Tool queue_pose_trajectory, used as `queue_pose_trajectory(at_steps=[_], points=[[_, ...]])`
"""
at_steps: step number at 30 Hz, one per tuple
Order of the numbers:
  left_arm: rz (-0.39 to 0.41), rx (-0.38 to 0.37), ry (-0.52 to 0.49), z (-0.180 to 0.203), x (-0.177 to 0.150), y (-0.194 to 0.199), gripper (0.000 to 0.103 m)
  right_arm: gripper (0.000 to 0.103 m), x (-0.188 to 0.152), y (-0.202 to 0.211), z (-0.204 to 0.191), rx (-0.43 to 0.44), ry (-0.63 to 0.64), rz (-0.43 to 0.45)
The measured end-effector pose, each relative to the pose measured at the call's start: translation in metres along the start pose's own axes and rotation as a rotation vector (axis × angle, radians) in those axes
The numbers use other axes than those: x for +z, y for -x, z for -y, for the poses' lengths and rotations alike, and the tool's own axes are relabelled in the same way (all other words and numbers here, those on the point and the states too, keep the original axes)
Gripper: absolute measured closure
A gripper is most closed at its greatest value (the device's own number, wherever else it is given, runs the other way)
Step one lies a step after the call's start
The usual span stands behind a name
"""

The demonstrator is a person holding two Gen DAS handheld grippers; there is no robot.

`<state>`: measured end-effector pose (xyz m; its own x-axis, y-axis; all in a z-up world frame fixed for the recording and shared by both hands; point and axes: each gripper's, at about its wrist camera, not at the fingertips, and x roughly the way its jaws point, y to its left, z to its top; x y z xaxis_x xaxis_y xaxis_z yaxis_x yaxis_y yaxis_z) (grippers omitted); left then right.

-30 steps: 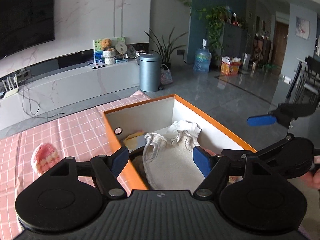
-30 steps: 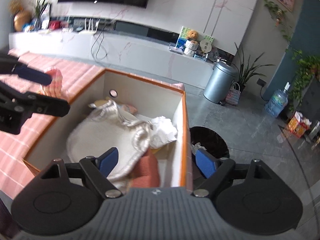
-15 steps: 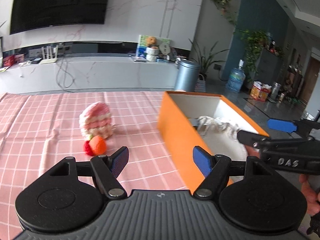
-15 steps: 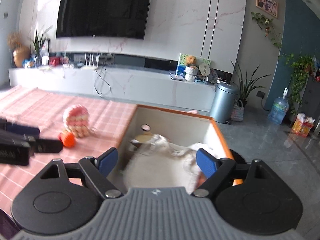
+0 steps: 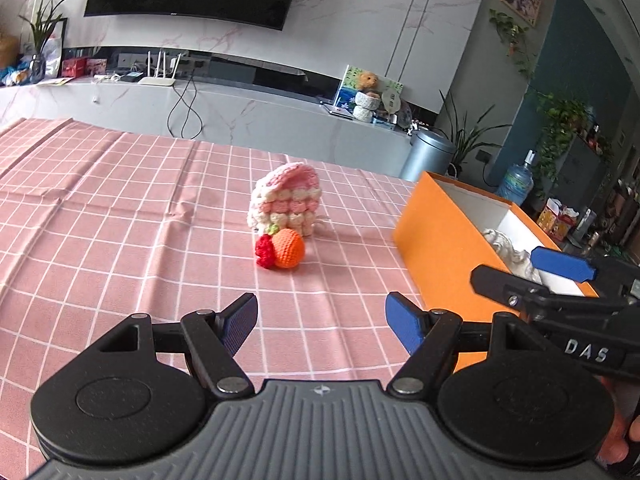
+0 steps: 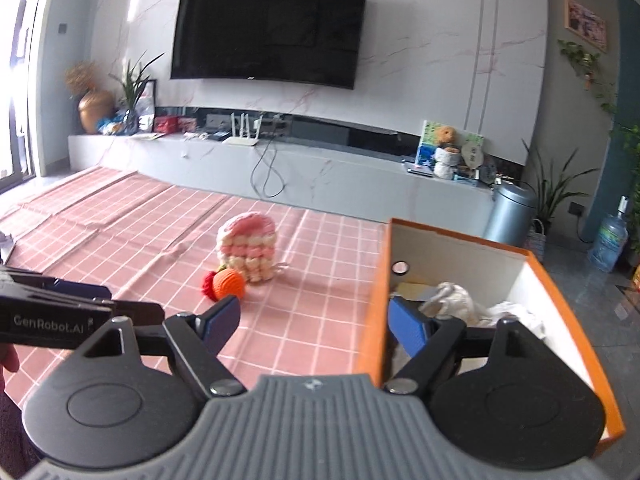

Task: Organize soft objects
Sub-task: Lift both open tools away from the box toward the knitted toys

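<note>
A pink and cream crocheted pouch [image 5: 286, 205] lies on the pink checked tablecloth [image 5: 120, 220], with an orange crocheted ball [image 5: 289, 253] and a small red crocheted piece [image 5: 264, 251] touching its near side. They also show in the right wrist view: pouch [image 6: 248, 248], ball [image 6: 229, 283]. An orange box [image 5: 444, 256] with a white inside stands to the right and holds white cloth [image 6: 460, 300]. My left gripper [image 5: 320, 322] is open and empty, short of the ball. My right gripper [image 6: 314, 322] is open and empty over the box's left wall [image 6: 378, 300].
A long white TV bench [image 6: 280, 168] with a router and cables runs behind the table. A grey bin [image 6: 510, 214], plants and a water bottle [image 6: 608, 240] stand on the floor at the right. The tablecloth has creases at the left.
Both grippers have pulled back from over the box and swung left. The pouch and ball have come to the middle of both views. Both grippers stayed open.
</note>
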<state>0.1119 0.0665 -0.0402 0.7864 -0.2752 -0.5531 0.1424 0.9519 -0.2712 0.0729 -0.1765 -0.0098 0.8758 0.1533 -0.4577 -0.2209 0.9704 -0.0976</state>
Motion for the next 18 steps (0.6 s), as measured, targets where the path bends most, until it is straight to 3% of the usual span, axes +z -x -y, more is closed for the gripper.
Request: queue_pose_trajectory(at_steps=[2,9,18], points=[[-0.003,0.016,0.005,-0.005,0.002,-0.004,0.02,0.027,-0.001,-0.009,-0.008,0.019,0.019,-0.013],[-0.012,0.03,0.011,-0.02,0.014,-0.028,0.023,0.051,0.006,-0.057,-0.028,0.019,0.088,-0.08],[-0.035,0.038,-0.042,-0.031,0.03,-0.077,0.017,0.055,0.013,-0.12,-0.034,-0.021,0.014,-0.176]])
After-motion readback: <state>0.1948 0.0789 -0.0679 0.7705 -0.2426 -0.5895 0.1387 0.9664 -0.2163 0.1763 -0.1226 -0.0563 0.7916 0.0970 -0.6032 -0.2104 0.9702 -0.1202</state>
